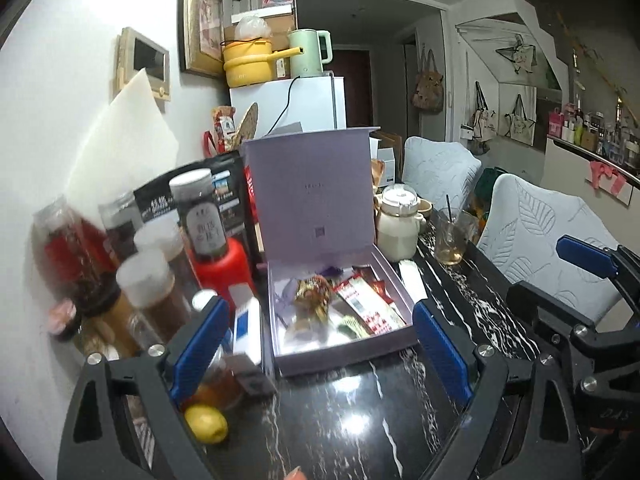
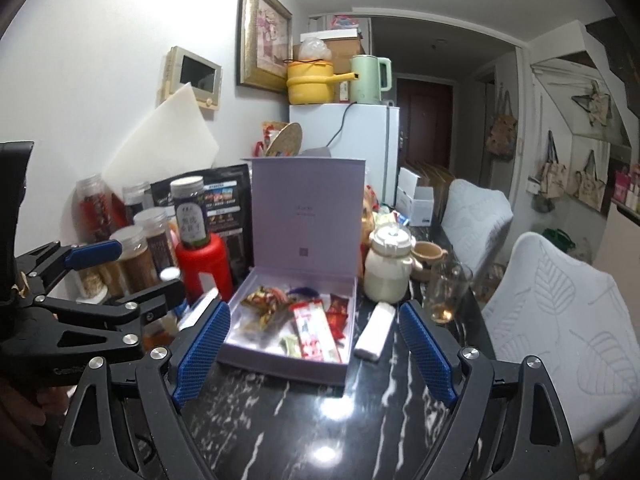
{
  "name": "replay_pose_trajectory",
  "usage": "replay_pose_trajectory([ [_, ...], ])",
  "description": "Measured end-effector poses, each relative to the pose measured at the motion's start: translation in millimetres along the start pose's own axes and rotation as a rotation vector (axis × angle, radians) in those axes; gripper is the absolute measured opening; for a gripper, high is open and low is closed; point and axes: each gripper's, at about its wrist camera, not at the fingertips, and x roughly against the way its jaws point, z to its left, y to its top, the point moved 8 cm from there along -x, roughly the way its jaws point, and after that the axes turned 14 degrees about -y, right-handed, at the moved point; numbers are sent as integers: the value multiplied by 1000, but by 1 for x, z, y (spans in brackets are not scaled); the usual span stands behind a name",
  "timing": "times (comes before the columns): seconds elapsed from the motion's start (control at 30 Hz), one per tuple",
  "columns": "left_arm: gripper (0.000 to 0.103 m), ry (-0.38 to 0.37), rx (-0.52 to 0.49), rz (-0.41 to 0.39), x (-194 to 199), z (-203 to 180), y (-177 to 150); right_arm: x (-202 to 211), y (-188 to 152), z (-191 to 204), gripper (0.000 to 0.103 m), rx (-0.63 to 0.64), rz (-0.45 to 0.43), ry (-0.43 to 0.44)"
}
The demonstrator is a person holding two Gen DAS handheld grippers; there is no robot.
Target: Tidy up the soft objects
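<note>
– both your grippers, left gripper [image 1: 316,344] and right gripper [image 2: 316,354], hang spread and empty; where's the white packet [image 2: 375,332]?
– on the table [image 2: 304,428], beside the lavender box's [image 2: 280,368] right wall. it looks soft and light; pinch its middle.

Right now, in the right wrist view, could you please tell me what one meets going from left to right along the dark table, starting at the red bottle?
Red bottle → open lilac box of snack packets → white packet lying flat → cream pot → drinking glass → white chair.
</note>
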Motion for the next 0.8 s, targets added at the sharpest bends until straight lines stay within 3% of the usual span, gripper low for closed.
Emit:
replay_pose_trajectory([
  [0.17, 94, 19, 18, -19, 10, -1, -15, 12, -19, -2, 87, -30, 18, -18],
  [0.53, 94, 2, 37, 42, 12, -4, -48, 17, -62, -2, 87, -48, 106, -31],
  [0.8, 94, -2, 59, 71, 14, -4, -62, 21, -69, 3, 87, -34, 121, -22],
])
